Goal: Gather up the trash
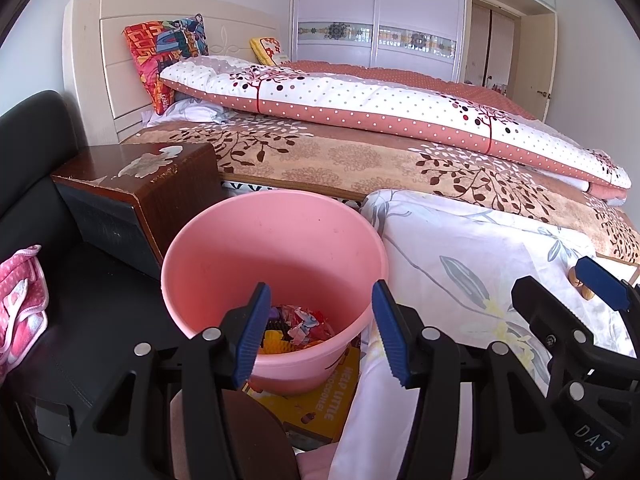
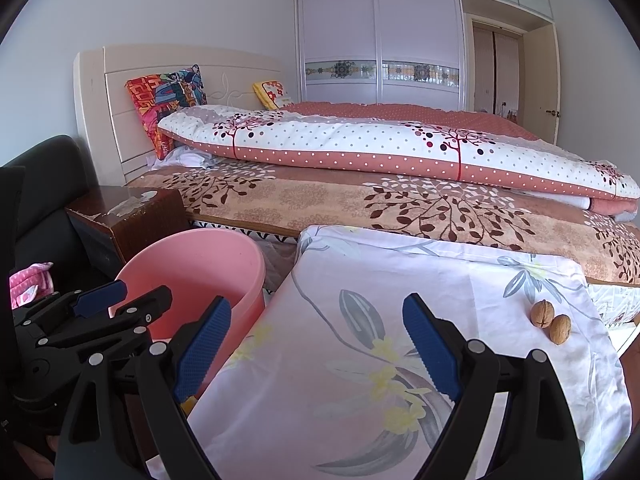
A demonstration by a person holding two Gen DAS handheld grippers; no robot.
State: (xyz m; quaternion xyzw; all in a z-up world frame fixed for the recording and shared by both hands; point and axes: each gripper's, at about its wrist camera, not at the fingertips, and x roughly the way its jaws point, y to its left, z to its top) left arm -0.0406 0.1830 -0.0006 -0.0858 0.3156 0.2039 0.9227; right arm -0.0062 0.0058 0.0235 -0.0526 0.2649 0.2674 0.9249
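A pink bucket (image 1: pixel 276 256) stands beside the cloth-covered table; it also shows in the right wrist view (image 2: pixel 200 264). Crumpled wrappers and yellow scraps (image 1: pixel 298 328) lie in its bottom. My left gripper (image 1: pixel 320 332) is open and empty, its fingers over the bucket's near rim. My right gripper (image 2: pixel 320 352) is open and empty above the floral tablecloth (image 2: pixel 360 360); it also shows at the right of the left wrist view (image 1: pixel 576 292). Two walnuts (image 2: pixel 551 322) lie on the cloth to the right of the right gripper.
A dark wooden nightstand (image 1: pixel 140 188) stands behind the bucket, a black sofa (image 1: pixel 36 160) with a pink cloth (image 1: pixel 20 300) to the left. A yellow box (image 1: pixel 320 404) lies under the bucket. The bed (image 1: pixel 360 120) with folded quilts fills the background.
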